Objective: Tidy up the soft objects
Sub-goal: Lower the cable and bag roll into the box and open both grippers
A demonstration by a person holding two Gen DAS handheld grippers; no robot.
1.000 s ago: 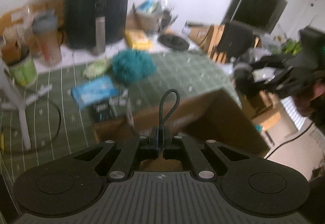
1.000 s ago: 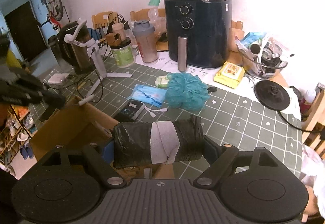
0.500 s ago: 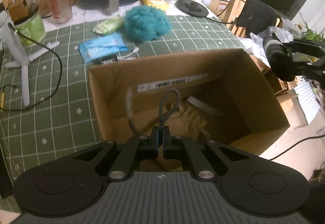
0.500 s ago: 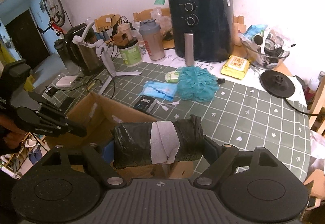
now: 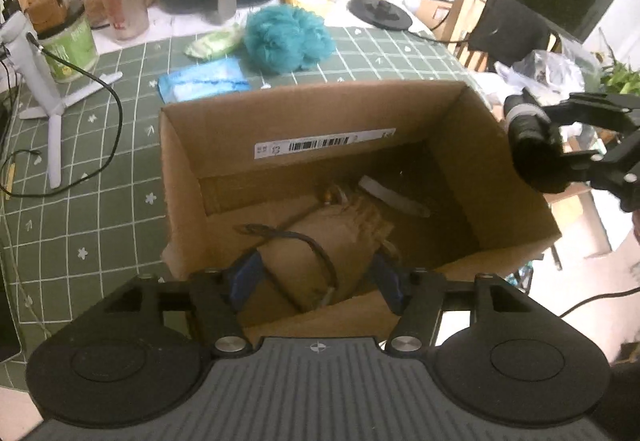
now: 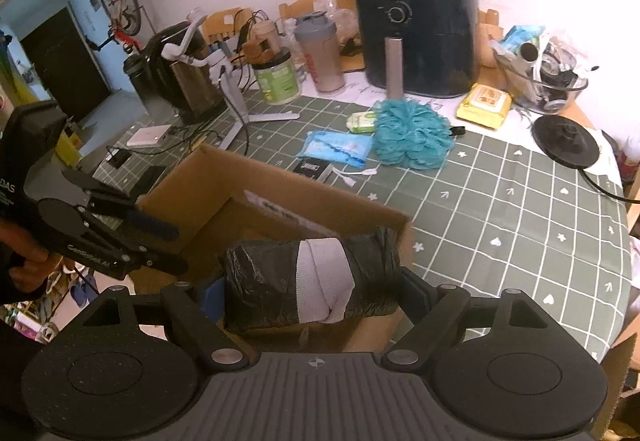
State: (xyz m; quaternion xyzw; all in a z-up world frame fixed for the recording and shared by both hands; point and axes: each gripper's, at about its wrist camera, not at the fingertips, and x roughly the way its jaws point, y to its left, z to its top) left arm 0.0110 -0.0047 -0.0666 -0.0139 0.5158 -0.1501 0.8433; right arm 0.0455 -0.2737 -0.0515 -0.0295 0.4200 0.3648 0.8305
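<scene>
My left gripper hangs over the open cardboard box, its jaws opening. A dark cord lies loose on a tan pouch in the box, below the fingers and free of both pads. My right gripper is shut on a black plastic roll with a white band, just over the box's near corner. The left wrist view shows that roll at the box's right side. A teal bath pouf and a blue packet lie on the table beyond the box.
Green checked tablecloth under everything. At the back stand a black air fryer, a shaker bottle, a white tripod stand with cables, a yellow pack, a glass bowl and a black kettle base.
The left gripper, earlier shut on the cord loop, has opened and the cord has dropped into the box. Both hands have come closer to the box, the right one still holding the roll.
</scene>
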